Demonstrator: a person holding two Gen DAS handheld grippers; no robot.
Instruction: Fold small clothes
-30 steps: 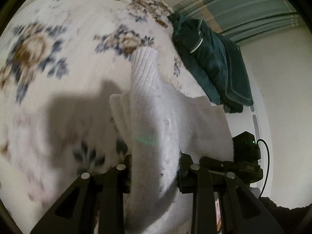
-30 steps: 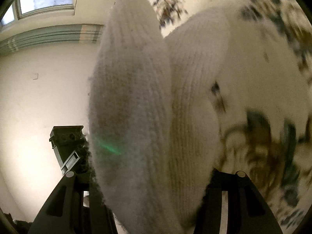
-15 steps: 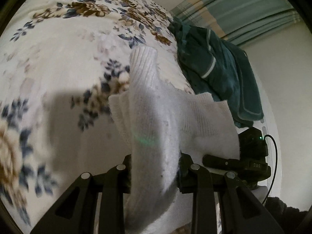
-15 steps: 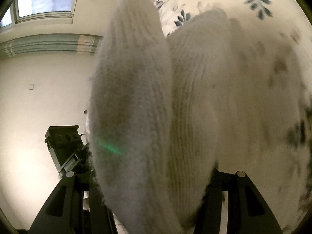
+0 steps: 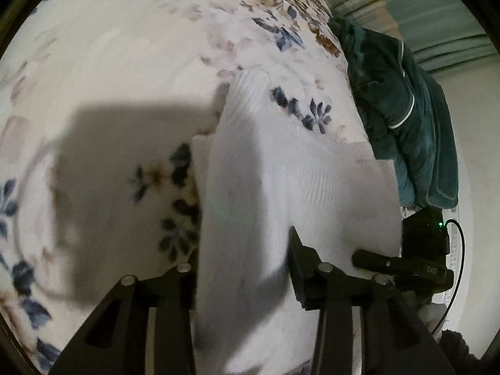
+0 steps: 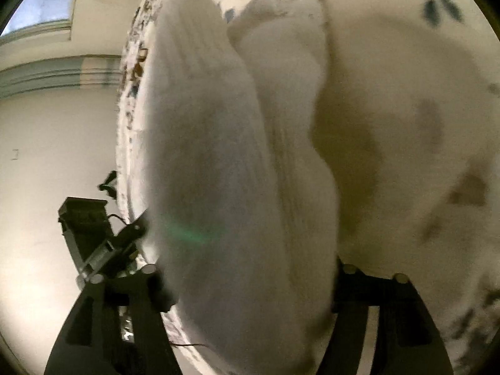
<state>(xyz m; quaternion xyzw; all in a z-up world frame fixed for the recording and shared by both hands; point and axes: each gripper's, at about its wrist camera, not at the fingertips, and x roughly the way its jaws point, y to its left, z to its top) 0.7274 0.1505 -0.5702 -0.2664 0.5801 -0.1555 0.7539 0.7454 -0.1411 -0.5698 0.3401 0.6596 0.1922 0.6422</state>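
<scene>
A white knitted sock (image 5: pixel 250 172) hangs between my two grippers just above the floral bedspread (image 5: pixel 125 62). My left gripper (image 5: pixel 243 259) has one end between its fingers. Its jaws are opening, and a dark gap shows beside the right pad (image 5: pixel 297 268). The sock runs right toward the other gripper's black body (image 5: pixel 422 250). In the right wrist view the bulky white sock (image 6: pixel 203 140) fills the right gripper (image 6: pixel 250 268) and touches both fingers while those jaws are opening. A second white fold (image 6: pixel 281 62) stands behind it. The left gripper's body (image 6: pixel 93 234) shows at lower left.
A dark green garment (image 5: pixel 406 125) lies heaped at the bed's far right edge, under a striped green curtain (image 5: pixel 437 15). A pale wall (image 6: pixel 47 156) and a window (image 6: pixel 40 9) sit beyond the bed's edge. The bedspread (image 6: pixel 406 93) fills the right wrist view's right side.
Both grippers have moved across the bed and come down closer to the bedspread, carrying the sock. The left jaws have spread, baring the right pad's face.
</scene>
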